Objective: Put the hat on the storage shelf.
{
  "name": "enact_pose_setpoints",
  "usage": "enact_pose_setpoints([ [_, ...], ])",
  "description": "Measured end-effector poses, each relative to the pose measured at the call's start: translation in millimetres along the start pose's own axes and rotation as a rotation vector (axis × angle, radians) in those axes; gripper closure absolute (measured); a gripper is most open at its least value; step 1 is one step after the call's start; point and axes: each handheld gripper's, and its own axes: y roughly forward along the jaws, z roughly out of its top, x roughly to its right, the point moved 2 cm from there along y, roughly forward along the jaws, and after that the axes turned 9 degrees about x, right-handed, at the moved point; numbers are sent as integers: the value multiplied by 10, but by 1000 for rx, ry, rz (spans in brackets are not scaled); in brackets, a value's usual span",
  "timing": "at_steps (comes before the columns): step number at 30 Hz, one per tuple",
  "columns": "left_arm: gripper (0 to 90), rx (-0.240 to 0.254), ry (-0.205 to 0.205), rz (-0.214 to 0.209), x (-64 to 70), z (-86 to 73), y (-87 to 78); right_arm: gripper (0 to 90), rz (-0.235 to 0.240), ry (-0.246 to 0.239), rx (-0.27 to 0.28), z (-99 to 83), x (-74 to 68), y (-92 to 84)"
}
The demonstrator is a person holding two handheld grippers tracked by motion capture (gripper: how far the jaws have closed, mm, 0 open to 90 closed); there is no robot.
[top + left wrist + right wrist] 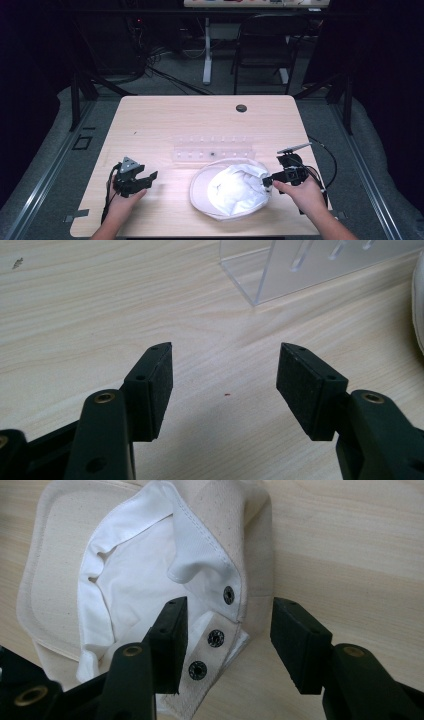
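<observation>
Tongs first: the right gripper [227,645] has its jaws spread wide and released, with the cap's [232,189] snap strap [212,647] lying between them; neither pad presses on it. Three dark snaps [215,638] show on the strap and band just ahead of its left pad, and the bare table [350,555] runs under its right pad. Beyond the jaws the cap lies upside down, its white lining up and its cream brim at the far side from the gripper. In the high view this gripper [269,181] sits at the cap's right edge, held by the right hand [300,192], its cable looping off toward the table's right rim.

Left gripper [225,385]: jaws likewise released and wide apart, nothing between them but bare wood. A clear plastic rack [320,265] stands ahead of it and toward its right, well apart from the pads, and the cap's pale edge [419,315] shows at the far right. In the high view the left gripper [147,179] rests low over the table in the left hand [122,197], near the cap's left side but apart from it, its tips pointing toward the cap. The rack [212,150] lies just beyond the cap, between both grippers and the table's far edge.
</observation>
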Motion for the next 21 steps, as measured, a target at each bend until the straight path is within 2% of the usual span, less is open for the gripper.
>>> enact_pose_setpoints([
  [3, 401, 1, -3, 1, -1, 1, 0, 503, -3, 9, -1, -19, 16, 53],
  [7, 401, -1, -6, 1, -4, -2, 5, 510, 26, 50, -15, -54, 33, 127],
  [12, 401, 6, 2, -3, -5, 6, -7, 515, 42, 55, -32, -74, 26, 197],
  [15, 402, 5, -2, -1, -3, 3, -4, 519, 69, 83, -46, -93, -3, 248],
  [17, 401, 5, -2, -1, -5, 4, -5, 525, 56, 66, -56, -108, -20, 278],
  [20, 401, 5, -1, -1, -5, 4, -5, 542, 53, 66, -63, -111, -22, 283],
  [21, 402, 5, 0, -1, -6, 4, -6, 575, 54, 92, -45, -99, -23, 274],
])
